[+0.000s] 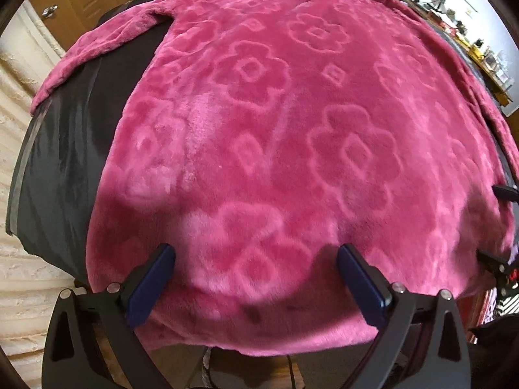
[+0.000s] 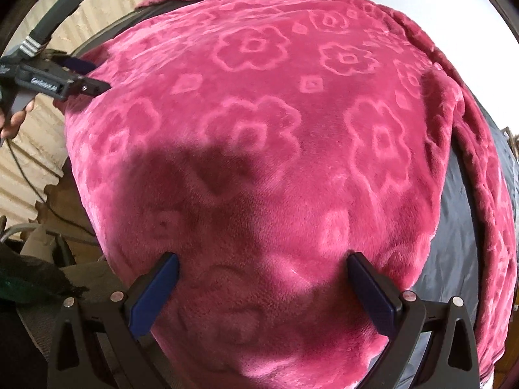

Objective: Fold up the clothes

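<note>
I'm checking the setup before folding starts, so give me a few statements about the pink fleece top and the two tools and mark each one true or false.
1. The pink fleece top lies spread out on a dark table. True.
2. The left tool is shut on the fabric. False: its fingers are spread wide, nothing pinched between them.
3. The fleece carries a raised flower pattern. True.
4. The right tool is open. True.
5. The top is already folded in half. False: it lies flat, one sleeve stretched out to the side.
</note>
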`<state>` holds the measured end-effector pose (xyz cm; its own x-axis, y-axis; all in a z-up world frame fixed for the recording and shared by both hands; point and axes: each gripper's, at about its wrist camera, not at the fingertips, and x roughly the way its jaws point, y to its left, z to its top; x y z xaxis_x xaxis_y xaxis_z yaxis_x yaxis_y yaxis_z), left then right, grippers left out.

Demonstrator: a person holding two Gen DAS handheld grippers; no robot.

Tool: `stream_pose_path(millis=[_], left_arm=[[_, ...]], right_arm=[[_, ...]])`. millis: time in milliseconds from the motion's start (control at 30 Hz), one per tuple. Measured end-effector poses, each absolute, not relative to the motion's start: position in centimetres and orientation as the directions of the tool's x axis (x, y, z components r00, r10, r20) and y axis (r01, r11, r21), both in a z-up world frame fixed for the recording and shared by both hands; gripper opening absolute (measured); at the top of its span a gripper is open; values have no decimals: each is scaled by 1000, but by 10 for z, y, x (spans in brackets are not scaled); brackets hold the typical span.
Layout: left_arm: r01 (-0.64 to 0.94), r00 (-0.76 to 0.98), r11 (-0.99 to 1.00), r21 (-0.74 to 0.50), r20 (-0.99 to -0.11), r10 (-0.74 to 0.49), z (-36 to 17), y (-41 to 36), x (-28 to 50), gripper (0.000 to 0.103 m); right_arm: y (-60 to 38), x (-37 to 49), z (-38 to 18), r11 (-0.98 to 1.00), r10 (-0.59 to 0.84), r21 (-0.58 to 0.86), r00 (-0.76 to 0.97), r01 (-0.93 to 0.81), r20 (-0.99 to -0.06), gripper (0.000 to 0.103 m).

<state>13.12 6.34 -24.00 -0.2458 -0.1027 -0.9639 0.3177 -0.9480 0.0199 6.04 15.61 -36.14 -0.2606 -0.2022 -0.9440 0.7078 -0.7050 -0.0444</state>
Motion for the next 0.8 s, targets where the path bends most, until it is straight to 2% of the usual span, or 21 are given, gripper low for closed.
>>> stream_pose_path(millis=[267, 467, 667, 800], left_arm=[[253, -233, -967, 24, -969, -84, -241, 58, 116, 102], [158, -254, -987, -2, -966, -39, -240, 55, 111, 102], [53, -268, -998, -44, -963, 28, -236, 9, 125, 102], [-39, -273, -998, -48, -960, 57, -238, 1, 149, 102]], right_arm=[[158, 62, -365, -786, -171, -50, -294, 616, -940, 103], [155, 69, -364, -895, -112, -55, -343, 442, -933, 103], [140, 116, -333, -919, -341, 242, -316, 312, -885, 103], [81, 162, -358, -907, -377, 305, -238, 289, -895, 99]])
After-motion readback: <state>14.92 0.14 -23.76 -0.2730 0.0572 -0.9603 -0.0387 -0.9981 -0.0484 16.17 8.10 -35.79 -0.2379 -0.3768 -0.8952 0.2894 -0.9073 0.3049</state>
